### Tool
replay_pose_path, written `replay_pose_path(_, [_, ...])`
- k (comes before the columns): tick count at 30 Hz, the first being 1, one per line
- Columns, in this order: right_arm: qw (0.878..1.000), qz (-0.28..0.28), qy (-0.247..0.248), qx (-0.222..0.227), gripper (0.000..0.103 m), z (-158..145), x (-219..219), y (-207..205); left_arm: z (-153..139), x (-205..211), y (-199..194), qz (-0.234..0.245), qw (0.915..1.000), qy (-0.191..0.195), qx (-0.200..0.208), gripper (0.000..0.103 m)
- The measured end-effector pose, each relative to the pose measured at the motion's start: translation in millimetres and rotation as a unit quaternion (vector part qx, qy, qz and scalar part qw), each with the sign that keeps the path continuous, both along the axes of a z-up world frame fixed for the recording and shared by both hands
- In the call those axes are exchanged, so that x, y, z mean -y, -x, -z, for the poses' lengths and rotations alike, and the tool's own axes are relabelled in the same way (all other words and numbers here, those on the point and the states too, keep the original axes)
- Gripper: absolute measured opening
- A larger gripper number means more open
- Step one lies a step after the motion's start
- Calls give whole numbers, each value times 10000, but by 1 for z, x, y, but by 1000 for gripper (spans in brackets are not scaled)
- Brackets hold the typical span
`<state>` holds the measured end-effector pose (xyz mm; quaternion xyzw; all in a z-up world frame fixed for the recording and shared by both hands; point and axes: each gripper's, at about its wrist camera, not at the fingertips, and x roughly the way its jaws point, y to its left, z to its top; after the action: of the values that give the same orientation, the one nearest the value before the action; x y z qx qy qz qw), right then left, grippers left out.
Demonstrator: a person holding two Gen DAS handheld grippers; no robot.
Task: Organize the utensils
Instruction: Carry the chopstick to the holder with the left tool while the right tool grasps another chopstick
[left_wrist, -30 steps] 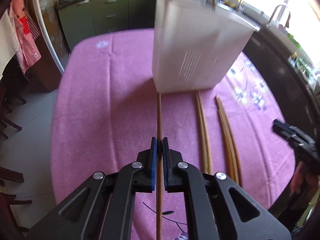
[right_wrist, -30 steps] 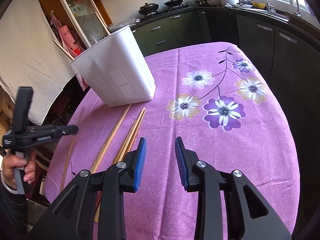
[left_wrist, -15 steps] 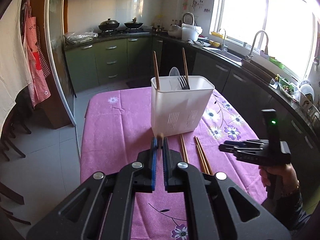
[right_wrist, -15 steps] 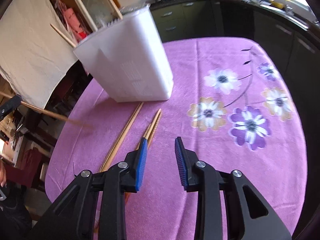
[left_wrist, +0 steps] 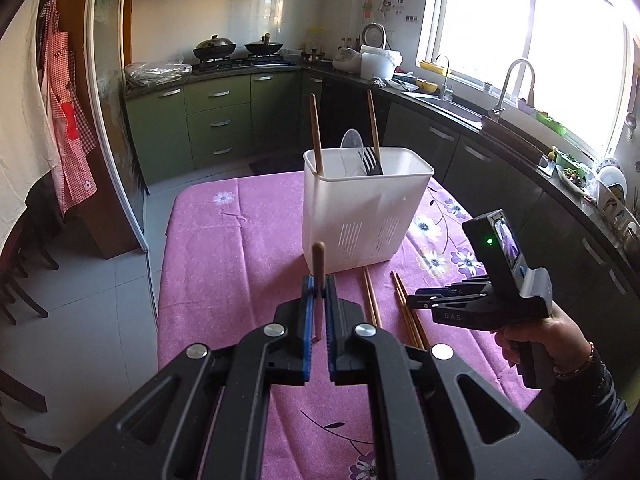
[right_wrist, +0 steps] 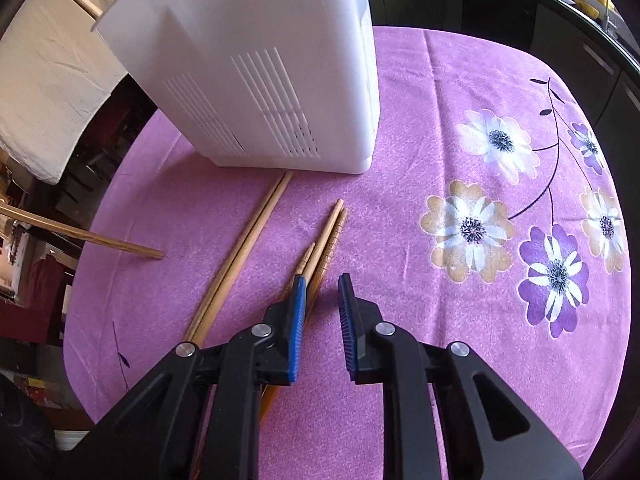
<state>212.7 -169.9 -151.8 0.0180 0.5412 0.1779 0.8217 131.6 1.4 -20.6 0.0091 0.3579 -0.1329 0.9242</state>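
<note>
While the left claw (left_wrist: 316, 292) is clamped on one chopstick (left_wrist: 319, 280) held off the bench (left_wrist: 208, 248), the white holder (left_wrist: 362, 216) mid-bench already has two sticks, a spoon and a fork. Five loose chopsticks (right_wrist: 248, 248) lie near the front edge; right claw (right_wrist: 322, 300) gapes empty, beside them. Holder interior hidden.

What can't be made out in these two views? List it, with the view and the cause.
- Left wrist view: the held chopstick points at the camera, so its length is foreshortened.
- Left wrist view: the white holder wall hides the lower parts of the fork and sticks inside.
- Right wrist view: the right gripper body covers the near ends of the chopsticks on the cloth.
- Right wrist view: the holder's contents are out of sight.
</note>
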Motion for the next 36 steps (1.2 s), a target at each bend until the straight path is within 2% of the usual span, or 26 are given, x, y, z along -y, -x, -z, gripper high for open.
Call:
replay_pose_path(4, [9990,31,427,82,18,-1,-8,3,-1,3,-2,31,10000,-7,25,5])
replay_pose_path(9, [9974,-81,721,46,17,0,-23,2,-3,8,-8,67,9999,-39,75,5])
replay_pose_path(12, [9957,-146,909,96,12,2,-32,-1,-4,11,-10,80,9999,-58,81,5])
replay_pose_path(16, [9971,-66,750,132,7,1,-29,-1,-5,15,-9,99,9999,-93,85,5])
replay_pose_path(19, [9992,1,354,211,6,-9,-16,5,-4,15,-9,105,9998,-121,81,5])
replay_pose_path(24, [9932,235,-410,1065,6,-67,16,37,-6,18,-10,114,9997,-185,68,5])
replay_pose_path(27, [9792,404,-712,1854,6,-114,42,67,-6,20,-10,124,9997,-219,79,5])
replay_pose_path(30, [9656,478,-729,2451,6,-146,55,99,-6,22,-11,135,9996,-243,102,5])
replay_pose_path(33, [9619,491,-589,2623,6,-152,60,112,-6,25,-12,145,9994,-269,136,5])
replay_pose_path(36, [9629,510,-633,2574,6,-146,63,113,-6,27,-12,143,9994,-271,158,5])
